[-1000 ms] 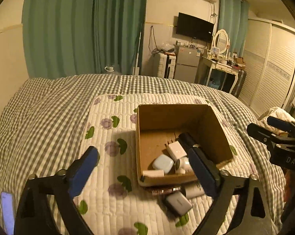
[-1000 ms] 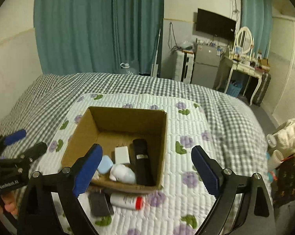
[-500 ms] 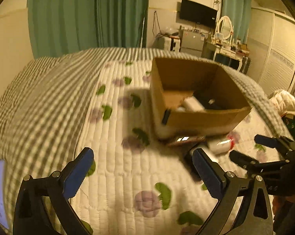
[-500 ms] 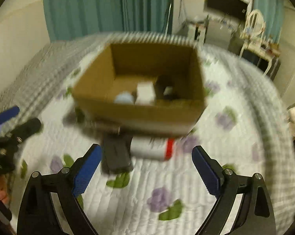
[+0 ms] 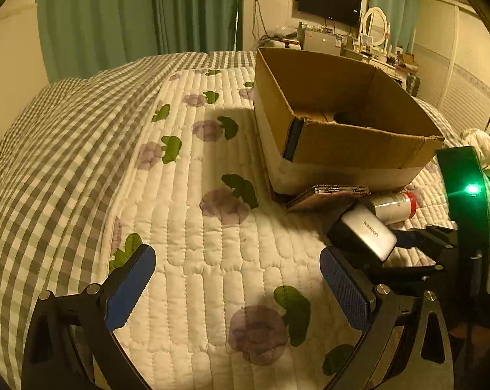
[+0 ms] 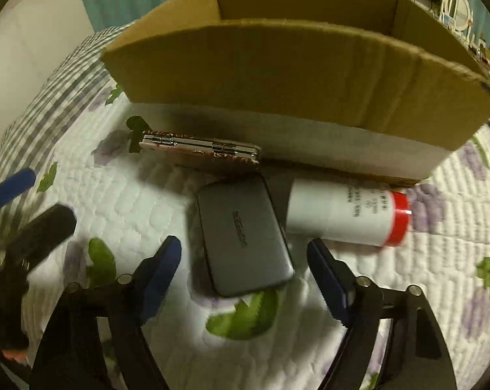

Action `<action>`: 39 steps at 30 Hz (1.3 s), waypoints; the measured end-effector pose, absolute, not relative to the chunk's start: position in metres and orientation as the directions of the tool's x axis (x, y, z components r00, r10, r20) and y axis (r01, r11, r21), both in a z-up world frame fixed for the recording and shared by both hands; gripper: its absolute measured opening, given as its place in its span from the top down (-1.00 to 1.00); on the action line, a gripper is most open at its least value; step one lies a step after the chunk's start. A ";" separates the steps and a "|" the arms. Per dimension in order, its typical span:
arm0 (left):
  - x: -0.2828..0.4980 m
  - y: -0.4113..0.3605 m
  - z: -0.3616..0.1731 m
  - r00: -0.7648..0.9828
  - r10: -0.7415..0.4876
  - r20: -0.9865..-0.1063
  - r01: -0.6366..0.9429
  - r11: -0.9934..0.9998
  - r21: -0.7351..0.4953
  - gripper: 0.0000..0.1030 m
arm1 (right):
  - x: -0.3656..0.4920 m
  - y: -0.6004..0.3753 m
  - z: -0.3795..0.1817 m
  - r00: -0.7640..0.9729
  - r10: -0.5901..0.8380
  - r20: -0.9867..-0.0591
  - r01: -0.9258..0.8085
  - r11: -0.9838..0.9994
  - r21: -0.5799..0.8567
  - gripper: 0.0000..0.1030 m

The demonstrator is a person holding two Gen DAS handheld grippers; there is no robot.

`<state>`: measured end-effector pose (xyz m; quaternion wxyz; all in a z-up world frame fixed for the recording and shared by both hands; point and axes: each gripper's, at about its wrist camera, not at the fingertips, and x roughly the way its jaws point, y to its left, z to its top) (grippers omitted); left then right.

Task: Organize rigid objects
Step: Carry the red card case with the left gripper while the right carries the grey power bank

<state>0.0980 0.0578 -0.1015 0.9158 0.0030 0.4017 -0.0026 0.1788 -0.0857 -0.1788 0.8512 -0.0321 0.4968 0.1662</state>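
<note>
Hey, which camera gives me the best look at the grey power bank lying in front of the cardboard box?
The right wrist view: the grey power bank fills the middle, its whole top face showing. The left wrist view shows the power bank smaller, at the right, from a lower angle.

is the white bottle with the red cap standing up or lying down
Lying down: the white cylindrical bottle with the red cap rests on its side on the quilt, cap pointing right, beside the cardboard box.

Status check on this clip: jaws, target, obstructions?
Right gripper jaws closing around grey power bank, not yet gripping. Left gripper open, empty. White bottle close beside target.
</note>
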 end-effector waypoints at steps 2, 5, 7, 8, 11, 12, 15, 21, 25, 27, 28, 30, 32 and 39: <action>0.099 0.058 -0.102 0.673 0.003 -0.740 -0.001 1.000 0.003 -0.99 | 0.182 -0.082 -0.184 0.445 0.243 -0.862 -0.311 0.944 0.105 -0.13; 0.100 0.058 -0.102 0.666 -0.006 -0.746 -0.017 1.000 -0.023 -0.99 | 0.174 -0.081 -0.181 0.496 0.208 -0.843 -0.306 0.950 0.054 0.08; 0.102 0.056 -0.100 0.661 -0.014 -0.750 -0.024 0.999 -0.040 -0.99 | 0.161 -0.083 -0.175 0.550 0.184 -0.815 -0.310 0.951 0.006 0.14; 0.102 0.054 -0.099 0.661 -0.016 -0.750 -0.024 0.999 -0.043 -0.99 | 0.153 -0.086 -0.171 0.571 0.177 -0.801 -0.304 0.953 -0.006 0.16; 0.101 0.047 -0.096 0.666 0.002 -0.746 -0.024 1.000 -0.019 -0.99 | 0.139 -0.095 -0.158 0.592 0.200 -0.781 -0.287 0.958 0.028 0.19; 0.101 0.044 -0.095 0.666 0.019 -0.746 -0.034 0.999 -0.005 -0.99 | 0.135 -0.100 -0.152 0.599 0.208 -0.774 -0.276 0.960 0.045 0.19; 0.102 0.039 -0.099 0.645 0.019 -0.764 -0.043 0.999 -0.012 -0.99 | 0.127 -0.116 -0.132 0.648 0.198 -0.736 -0.227 0.972 0.061 0.19; 0.108 0.017 -0.108 0.606 -0.037 -0.795 -0.027 0.997 -0.067 -0.99 | 0.139 -0.138 -0.101 0.714 0.082 -0.696 -0.112 0.994 0.002 0.18; 0.118 -0.004 -0.115 0.597 -0.040 -0.801 -0.002 0.999 -0.051 -0.99 | 0.148 -0.166 -0.101 0.706 0.066 -0.705 -0.051 0.998 0.042 0.18; 0.122 -0.012 -0.120 0.593 -0.033 -0.804 0.001 0.999 -0.040 -0.99 | 0.151 -0.175 -0.105 0.699 0.055 -0.713 -0.033 0.998 0.045 0.18; 0.126 -0.017 -0.124 0.583 -0.034 -0.812 0.007 0.999 -0.036 -0.99 | 0.151 -0.181 -0.106 0.695 0.053 -0.717 -0.026 0.998 0.049 0.19; 0.131 -0.024 -0.132 0.566 -0.031 -0.824 0.017 1.000 -0.026 -0.99 | 0.154 -0.189 -0.110 0.684 0.063 -0.726 -0.010 0.997 0.076 0.19; 0.136 -0.030 -0.137 0.567 -0.006 -0.824 0.015 1.000 0.004 -0.99 | 0.158 -0.194 -0.116 0.672 0.076 -0.737 0.007 0.994 0.109 0.19; 0.167 -0.047 -0.153 0.553 0.073 -0.830 -0.016 0.997 0.077 -0.74 | 0.168 -0.196 -0.131 0.656 0.066 -0.752 0.025 0.994 0.109 0.19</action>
